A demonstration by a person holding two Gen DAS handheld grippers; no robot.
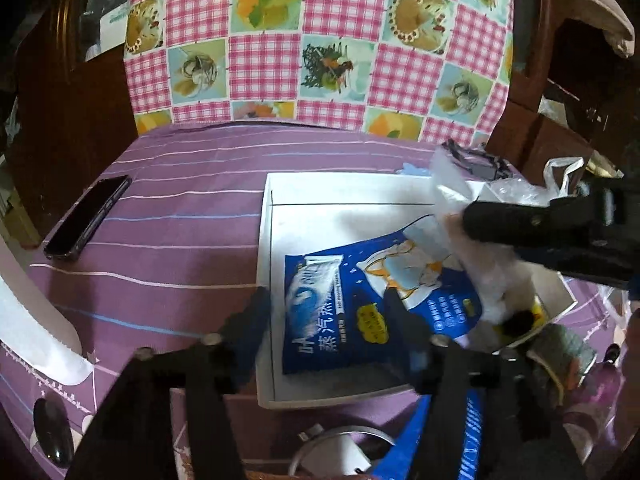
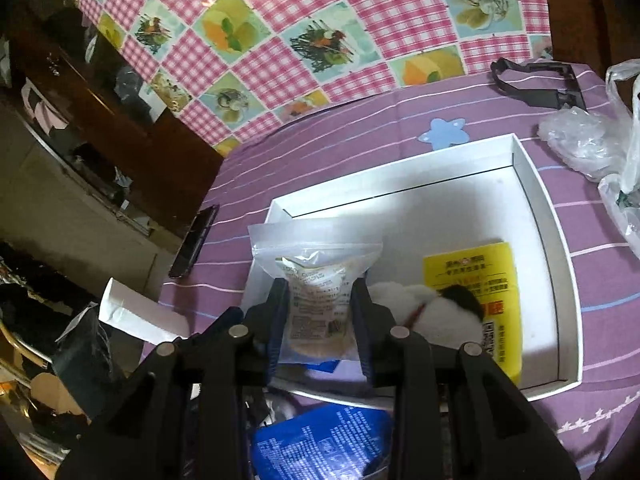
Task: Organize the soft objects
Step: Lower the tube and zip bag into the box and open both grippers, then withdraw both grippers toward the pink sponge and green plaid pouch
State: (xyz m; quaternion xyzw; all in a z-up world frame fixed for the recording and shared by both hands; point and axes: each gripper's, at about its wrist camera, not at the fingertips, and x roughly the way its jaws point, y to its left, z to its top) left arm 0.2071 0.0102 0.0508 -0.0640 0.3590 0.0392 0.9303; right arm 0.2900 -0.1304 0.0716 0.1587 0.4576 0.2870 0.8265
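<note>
The sorting looks partly done, by my reading. The shallow white box (image 2: 532, 184) on the purple striped counter (image 1: 168, 216) already holds a yellow packet (image 2: 472, 268) lying flat at the right of the right wrist view, and a white fluffy toy (image 2: 424, 304) with a dark patch resting on it at lower centre. A blue sachet (image 1: 340, 304) lies in the box at centre of the left wrist view, and the left tool (image 1: 328, 312) stands open astride it, its pads not pressing, so that item appears delivered. The right tool (image 2: 320, 312) is clamped on a clear zip pouch (image 2: 316, 272), held upright over the box's near-left edge; it has yet to be laid down. Still outside the box: another blue sachet (image 2: 320, 440) at the bottom of the right wrist view, crumpled clear plastic bags (image 2: 580, 140) at the right edge, and a small blue star shape (image 2: 444, 130) beyond the far wall. A phone (image 1: 88, 216) lies at the left, apart from the box.
</note>
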